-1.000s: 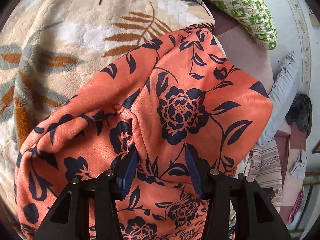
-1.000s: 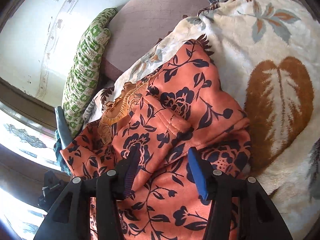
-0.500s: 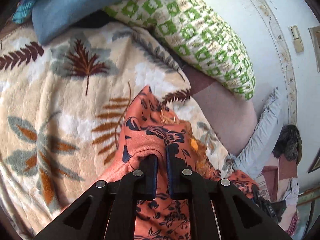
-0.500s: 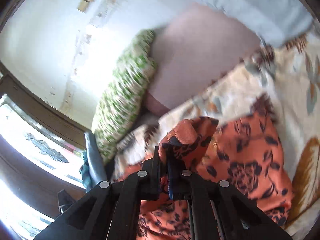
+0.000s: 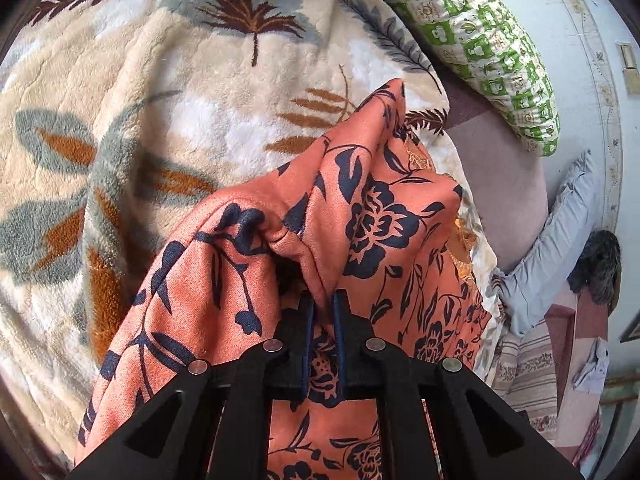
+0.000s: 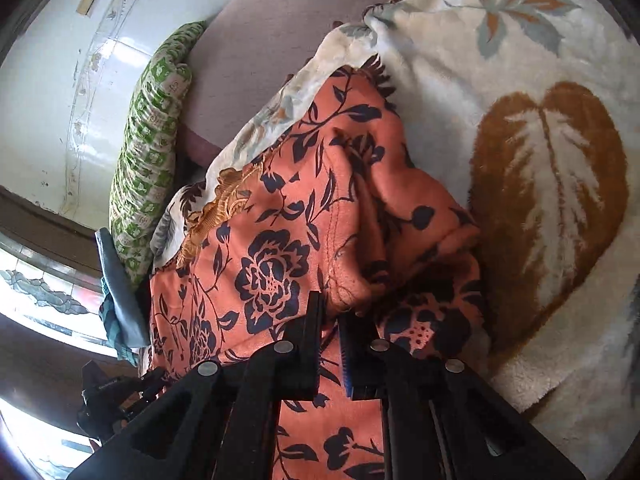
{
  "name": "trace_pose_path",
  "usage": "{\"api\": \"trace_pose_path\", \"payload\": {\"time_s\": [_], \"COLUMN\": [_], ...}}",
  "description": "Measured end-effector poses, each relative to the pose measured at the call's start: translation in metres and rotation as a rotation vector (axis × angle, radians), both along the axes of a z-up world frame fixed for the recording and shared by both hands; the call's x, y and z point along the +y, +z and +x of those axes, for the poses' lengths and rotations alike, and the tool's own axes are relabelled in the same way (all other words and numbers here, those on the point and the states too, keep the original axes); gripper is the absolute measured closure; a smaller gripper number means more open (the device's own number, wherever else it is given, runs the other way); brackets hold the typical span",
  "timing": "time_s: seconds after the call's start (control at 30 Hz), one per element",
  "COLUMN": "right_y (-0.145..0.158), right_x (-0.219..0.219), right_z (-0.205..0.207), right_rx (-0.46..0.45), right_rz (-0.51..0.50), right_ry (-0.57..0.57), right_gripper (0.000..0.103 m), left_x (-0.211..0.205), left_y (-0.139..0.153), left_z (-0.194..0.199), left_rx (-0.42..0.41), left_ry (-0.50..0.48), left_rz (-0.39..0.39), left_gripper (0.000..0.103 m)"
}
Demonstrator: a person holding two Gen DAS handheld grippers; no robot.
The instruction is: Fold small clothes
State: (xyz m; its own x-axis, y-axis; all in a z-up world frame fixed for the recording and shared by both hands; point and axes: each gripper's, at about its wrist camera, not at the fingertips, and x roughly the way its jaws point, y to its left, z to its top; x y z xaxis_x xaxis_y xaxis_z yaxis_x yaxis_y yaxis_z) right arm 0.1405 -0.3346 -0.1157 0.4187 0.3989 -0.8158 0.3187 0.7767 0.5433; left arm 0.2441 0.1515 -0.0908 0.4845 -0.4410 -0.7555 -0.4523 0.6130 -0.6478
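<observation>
Fabric fills both views: an orange garment with a dark floral print, lying bunched on a leaf-patterned blanket. The left tongs are clamped on a raised fold of the garment, which rises into a ridge ahead of them. The right tongs are pinched on another gathered fold (the cloth puckers at their tips), with more of the garment spread beyond. A green-checked pillow lies past the blanket, near the wall.
</observation>
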Motion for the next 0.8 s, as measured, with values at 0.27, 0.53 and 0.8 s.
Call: {"api": "trace_pose_path", "payload": {"time_s": [0.27, 0.53, 0.8], "right_y": [0.021, -0.005, 0.002], "right_x": [-0.022, 0.017, -0.034], "right_z": [0.045, 0.089, 0.084], "right_rx": [-0.065, -0.003, -0.026], "right_rz": [-0.041, -0.221, -0.204], "right_ry": [-0.033, 0.141, 0.042], "right_gripper": [0.056, 0.090, 0.097], "left_x": [-0.012, -0.028, -0.031], "left_y": [0.003, 0.001, -0.009], "left_z": [0.009, 0.019, 0.021], "left_rx": [-0.024, -0.008, 0.020], "left_ry": [-0.036, -0.059, -0.075], "left_rz": [0.001, 0.011, 0.076], "left_gripper": [0.079, 0.079, 0.073]}}
